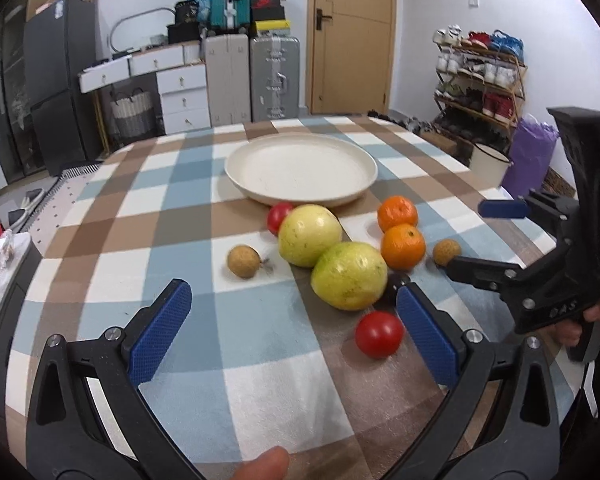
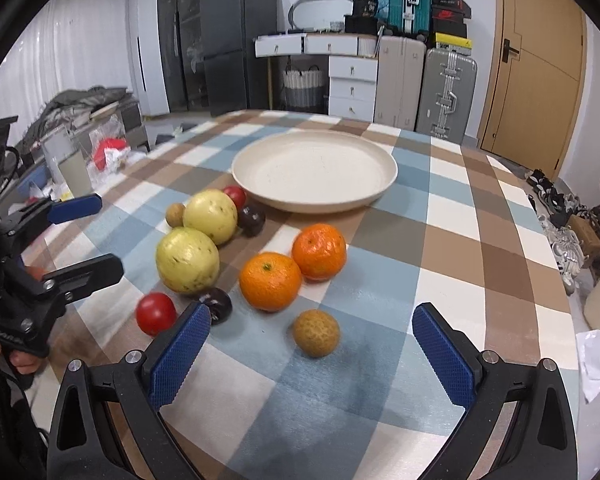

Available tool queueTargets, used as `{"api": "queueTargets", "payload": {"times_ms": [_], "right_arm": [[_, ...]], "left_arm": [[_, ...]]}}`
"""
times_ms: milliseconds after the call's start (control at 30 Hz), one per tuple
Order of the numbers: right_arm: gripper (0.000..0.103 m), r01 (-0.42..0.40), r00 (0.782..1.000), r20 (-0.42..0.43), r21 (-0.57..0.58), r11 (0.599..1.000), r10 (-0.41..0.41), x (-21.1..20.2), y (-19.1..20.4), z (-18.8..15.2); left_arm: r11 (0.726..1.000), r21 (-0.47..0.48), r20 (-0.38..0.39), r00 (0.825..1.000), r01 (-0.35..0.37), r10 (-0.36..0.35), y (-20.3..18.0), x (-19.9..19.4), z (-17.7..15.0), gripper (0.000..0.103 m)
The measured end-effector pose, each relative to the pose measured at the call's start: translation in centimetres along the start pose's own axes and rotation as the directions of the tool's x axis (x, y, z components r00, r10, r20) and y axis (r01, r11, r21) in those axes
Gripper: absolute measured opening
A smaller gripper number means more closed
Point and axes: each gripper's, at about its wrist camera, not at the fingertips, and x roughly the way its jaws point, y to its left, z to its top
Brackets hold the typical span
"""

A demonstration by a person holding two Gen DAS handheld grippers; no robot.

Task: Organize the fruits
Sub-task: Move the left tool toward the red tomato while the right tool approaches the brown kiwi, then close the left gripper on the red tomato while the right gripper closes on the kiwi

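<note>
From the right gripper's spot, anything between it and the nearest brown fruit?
Nothing visible. The right gripper is open, and the brown fruit sits on bare tablecloth just ahead, apart from the oranges.

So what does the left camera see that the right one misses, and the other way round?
Only the left view shows the shoe rack and a purple bag by the wall. Only the right view shows a pile of clothes and both dark plums, one near the plate and one by the near tomato; the left view hides the first and shows barely an edge of the second. Both share the empty plate, two oranges, two yellow-green fruits, two tomatoes, and both sets of jaws open, holding nothing.
</note>
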Motion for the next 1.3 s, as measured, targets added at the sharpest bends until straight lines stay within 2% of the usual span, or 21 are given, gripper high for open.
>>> {"api": "queueTargets", "payload": {"times_ms": [100,300,400,533,633,767,800,967,1100,1167,1300], "right_arm": [[0.103,0.006,1.000,-0.029,0.011,1.000,-0.006,0.7,-0.6,-0.1],[0.101,0.004,0.997,-0.072,0.043,0.999,-0.001,1.8,-1.4,-0.3],[0.093,-0.009,0.995,-0.094,0.039,0.999,0.013,2.2,-1.3,-0.3],[0.080,-0.018,0.992,-0.124,0.032,0.999,0.022,2.9,-1.0,-0.6],[0.077,-0.022,0.991,-0.129,0.031,0.999,0.026,3.2,-0.9,-0.7],[0.070,-0.034,0.990,-0.137,0.031,0.999,0.038,3.3,-0.8,-0.8],[0.070,-0.036,0.990,-0.135,0.033,0.999,0.040,3.3,-0.9,-0.8],[0.059,-0.039,0.991,-0.130,0.044,0.998,0.045,3.2,-1.0,-0.7],[0.055,-0.044,0.991,-0.127,0.047,0.998,0.049,3.2,-1.0,-0.7],[0.052,-0.047,0.991,-0.127,0.046,0.998,0.053,3.1,-1.0,-0.8],[0.049,-0.057,0.990,-0.124,0.040,0.998,0.062,3.0,-0.8,-0.7]], "left_arm": [[1.000,0.026,-0.027,1.000,-0.002,0.003,-0.7,0.3,-0.2,0.102],[0.997,0.073,-0.096,0.995,0.038,-0.031,-2.0,1.4,-0.6,0.102],[0.995,0.090,-0.129,0.991,0.050,-0.038,-2.5,2.0,-0.8,0.101],[0.993,0.097,-0.192,0.980,0.070,-0.050,-3.0,3.1,-1.1,0.091],[0.992,0.092,-0.229,0.971,0.091,-0.068,-3.1,3.8,-1.3,0.081],[0.990,0.087,-0.252,0.964,0.112,-0.087,-3.2,4.1,-1.6,0.077],[0.989,0.088,-0.257,0.962,0.120,-0.094,-3.3,4.2,-1.6,0.077],[0.985,0.095,-0.266,0.957,0.145,-0.115,-3.7,4.2,-1.7,0.062],[0.982,0.093,-0.261,0.956,0.164,-0.135,-3.8,4.0,-1.6,0.047],[0.977,0.087,-0.258,0.952,0.194,-0.167,-3.8,3.8,-1.6,0.032],[0.975,0.083,-0.255,0.950,0.205,-0.178,-3.8,3.6,-1.7,0.030]]}}
